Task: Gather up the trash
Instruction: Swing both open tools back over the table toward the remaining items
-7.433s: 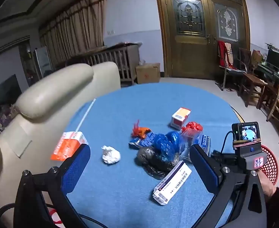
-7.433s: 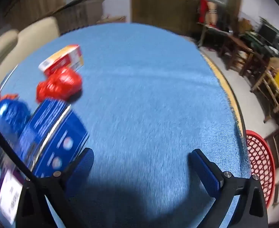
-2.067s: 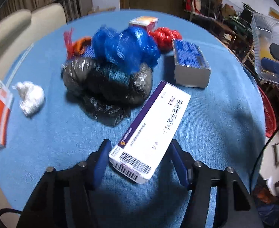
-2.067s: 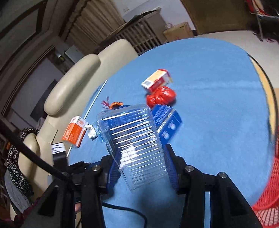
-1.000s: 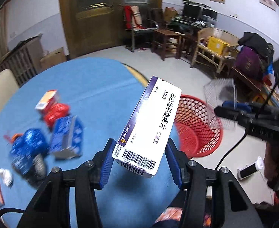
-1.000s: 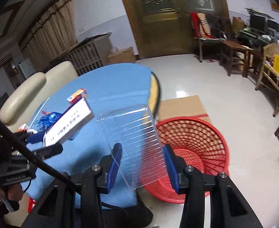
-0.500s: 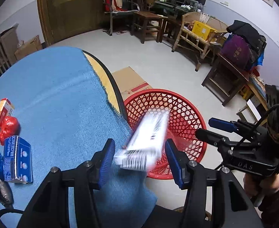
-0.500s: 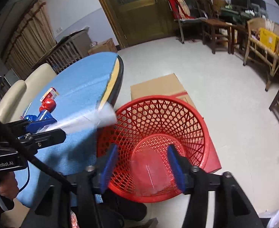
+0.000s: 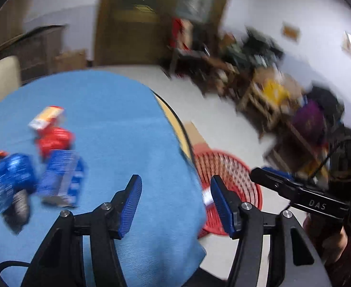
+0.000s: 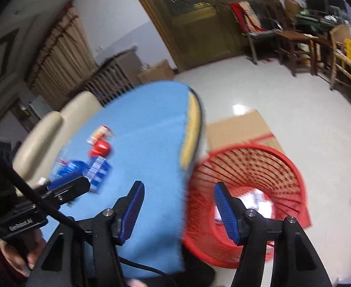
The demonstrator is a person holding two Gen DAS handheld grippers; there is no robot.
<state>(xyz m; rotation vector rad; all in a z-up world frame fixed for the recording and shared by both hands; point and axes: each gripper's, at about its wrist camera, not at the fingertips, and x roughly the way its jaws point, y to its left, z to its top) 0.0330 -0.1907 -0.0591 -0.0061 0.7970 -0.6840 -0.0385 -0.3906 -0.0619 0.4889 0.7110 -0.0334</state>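
Left wrist view: a round table under a blue cloth (image 9: 118,119) fills the left side; pale floor, a wooden door and cluttered furniture lie beyond, all blurred. The left gripper (image 9: 175,202) is empty, its jaws opening. On the cloth lie one orange-white box (image 9: 46,117), one red wad (image 9: 54,140), one blue box (image 9: 61,175) with its long axis running away from the camera, and one blue bag (image 9: 10,179). One red basket (image 9: 232,174) stands on the floor beside the table.

Right wrist view: the right gripper (image 10: 178,206) is parted and empty above the table edge. White trash (image 10: 259,202) lies inside the basket.
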